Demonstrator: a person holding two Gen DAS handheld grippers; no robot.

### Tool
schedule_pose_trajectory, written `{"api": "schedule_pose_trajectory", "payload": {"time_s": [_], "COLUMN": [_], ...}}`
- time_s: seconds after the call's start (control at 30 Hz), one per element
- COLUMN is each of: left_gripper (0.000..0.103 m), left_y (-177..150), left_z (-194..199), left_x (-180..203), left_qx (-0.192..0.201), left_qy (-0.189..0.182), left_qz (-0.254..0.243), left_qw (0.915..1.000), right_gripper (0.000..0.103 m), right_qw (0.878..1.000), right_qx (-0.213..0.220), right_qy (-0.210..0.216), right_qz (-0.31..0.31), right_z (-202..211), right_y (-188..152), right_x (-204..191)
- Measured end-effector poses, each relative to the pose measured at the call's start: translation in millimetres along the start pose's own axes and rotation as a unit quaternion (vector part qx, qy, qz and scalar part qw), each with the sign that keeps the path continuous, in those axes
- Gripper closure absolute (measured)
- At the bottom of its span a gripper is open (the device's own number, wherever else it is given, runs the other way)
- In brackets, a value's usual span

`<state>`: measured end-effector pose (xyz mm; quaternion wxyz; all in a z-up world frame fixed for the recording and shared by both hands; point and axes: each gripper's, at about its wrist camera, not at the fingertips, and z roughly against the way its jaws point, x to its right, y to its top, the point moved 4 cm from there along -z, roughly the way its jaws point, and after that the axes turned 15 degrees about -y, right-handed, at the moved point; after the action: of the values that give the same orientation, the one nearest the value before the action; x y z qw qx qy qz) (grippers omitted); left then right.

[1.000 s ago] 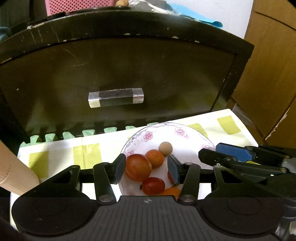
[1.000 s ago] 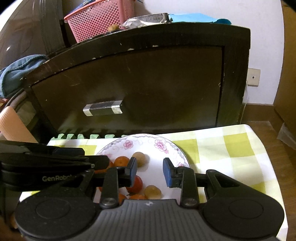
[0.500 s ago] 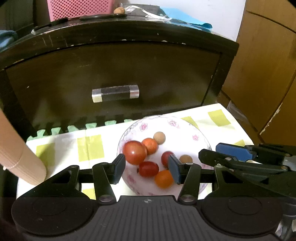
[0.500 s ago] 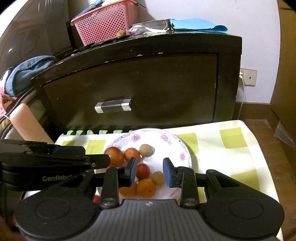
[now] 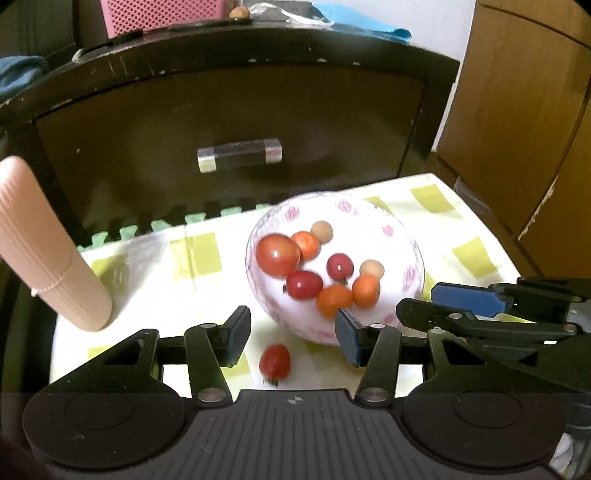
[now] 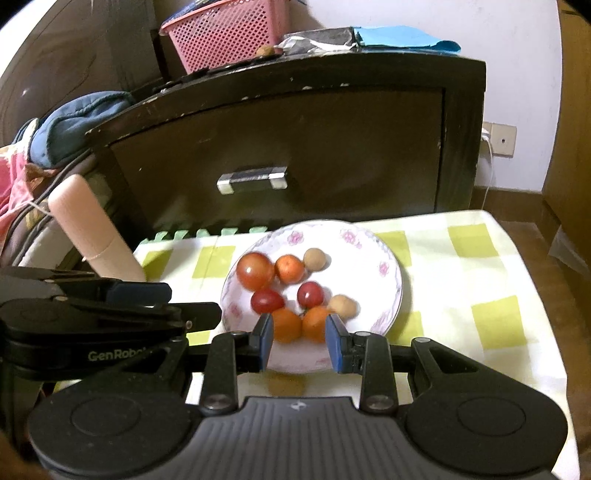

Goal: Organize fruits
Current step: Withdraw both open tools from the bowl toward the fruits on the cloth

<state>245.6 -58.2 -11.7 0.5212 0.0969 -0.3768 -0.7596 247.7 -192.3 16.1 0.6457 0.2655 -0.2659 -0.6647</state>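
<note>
A white floral plate [image 5: 373, 225] [image 6: 373, 254] on the yellow-checked cloth holds several fruits: a big tomato [image 5: 277, 254] [image 6: 255, 270], cherry tomatoes, small oranges [image 6: 286, 325] and tan longans [image 6: 314, 259]. One small red fruit [image 5: 274, 363] lies on the cloth in front of the plate, below my left gripper [image 5: 291, 325], which hangs open and empty over the plate's near edge. My right gripper [image 6: 299, 328] has its jaws drawn close with nothing in them, hovering in front of the two oranges. Each gripper shows side-on in the other's view: the right gripper [image 5: 465, 299], the left gripper [image 6: 140, 291].
A dark cabinet with a drawer handle [image 5: 239, 155] stands right behind the table. A pink ribbed roll [image 5: 48, 251] leans at the left edge. A pink basket [image 6: 229, 33] sits on the cabinet. Wooden doors [image 5: 517, 129] are on the right.
Both grippers have drawn back from the plate, so more of it and its fruits shows. The red fruit on the cloth has come into the left view. Jaw widths look unchanged.
</note>
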Motion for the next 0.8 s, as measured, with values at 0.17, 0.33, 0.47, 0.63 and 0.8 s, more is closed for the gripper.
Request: {"api": "schedule_pose_trajectory", "payload": {"time_s": [0.17,0.33,0.47,0.63,0.8], "left_gripper": [0.045,0.047,0.047,0.047,0.046], "left_y": [-12.1,-20.3,-26.8,-31.9,-38.9], "left_z": [1.4,2.5,2.4,1.0,-5.6], "left_x": [-1.2,-3.2,-5.5,-10.8,-14.6], "left_qx": [-0.013,-0.023,-0.034,-0.042,-0.053], "left_qy": [0.002,0.007,0.012,0.012,0.014], "left_qz": [0.002,0.003,0.001,0.010,0.015], "left_qw": [0.9999,0.9997,0.9994,0.9990,0.9984], "right_gripper": [0.073,0.073,0.073,0.073,0.073], "right_qw": [1.000,1.000,0.999,0.999,0.998], "right_qx": [-0.014,-0.026,-0.039,-0.047,-0.057], "right_qy": [0.002,0.006,0.012,0.015,0.018], "right_qz": [0.007,0.010,0.010,0.018,0.021], "right_z": [2.7,2.0,-1.2,-4.1,-9.1], "right_y": [-13.5,-22.6,-29.6,-35.3,-40.7], "right_x": [-4.8,-9.9,-13.6,-19.2,-22.2]}}
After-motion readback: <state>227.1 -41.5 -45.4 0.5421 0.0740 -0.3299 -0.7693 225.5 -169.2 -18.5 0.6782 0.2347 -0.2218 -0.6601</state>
